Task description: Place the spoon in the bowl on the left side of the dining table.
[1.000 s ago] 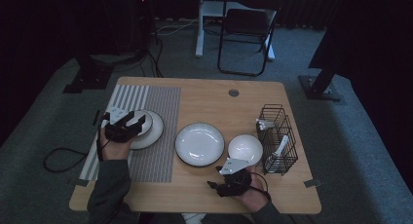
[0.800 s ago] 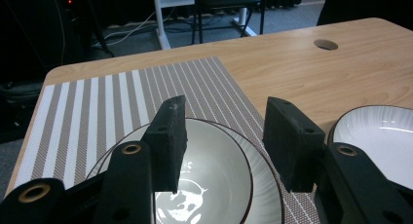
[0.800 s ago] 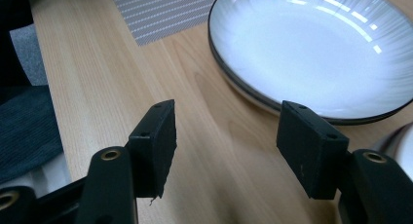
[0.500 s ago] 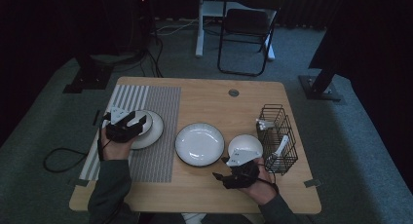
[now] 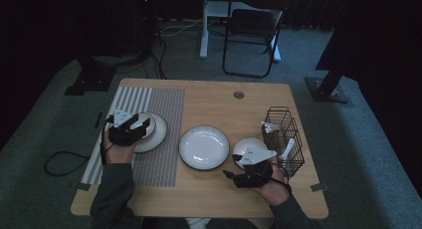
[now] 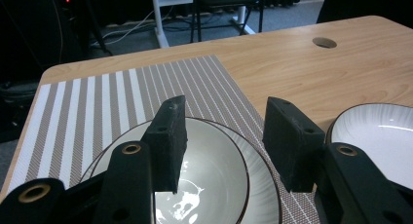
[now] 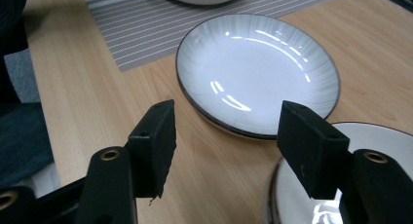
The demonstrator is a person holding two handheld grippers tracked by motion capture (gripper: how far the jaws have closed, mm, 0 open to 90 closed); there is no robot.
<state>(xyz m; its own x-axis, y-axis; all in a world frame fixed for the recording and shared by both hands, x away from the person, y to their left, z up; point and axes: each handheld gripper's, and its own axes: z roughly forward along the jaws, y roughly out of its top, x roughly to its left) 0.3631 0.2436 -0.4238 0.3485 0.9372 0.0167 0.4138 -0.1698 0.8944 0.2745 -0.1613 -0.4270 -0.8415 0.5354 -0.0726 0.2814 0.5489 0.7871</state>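
I hold my right gripper [image 5: 247, 165] low at the table's near edge, jaws spread wide and empty, with the small white plate [image 5: 247, 147] just beyond and partly under its tips. In the right gripper view that plate's dark-rimmed edge [image 7: 341, 185] sits below the right jaw, so the rim lies slightly right of centre; this hand is plainly the nearer one. The larger plate [image 5: 204, 147] lies ahead and to the left, apart from the small one by a thin strip of wood. My left gripper [image 5: 134, 127], jaws also wide and holding nothing, hovers over the bowl [image 6: 204, 170] on the striped woven mat [image 5: 159, 119]; whether it touches the bowl I cannot tell. All the crockery is glossy, round, shallow glazed ware. A black wire basket [image 5: 283, 139] stands just right of the small plate.
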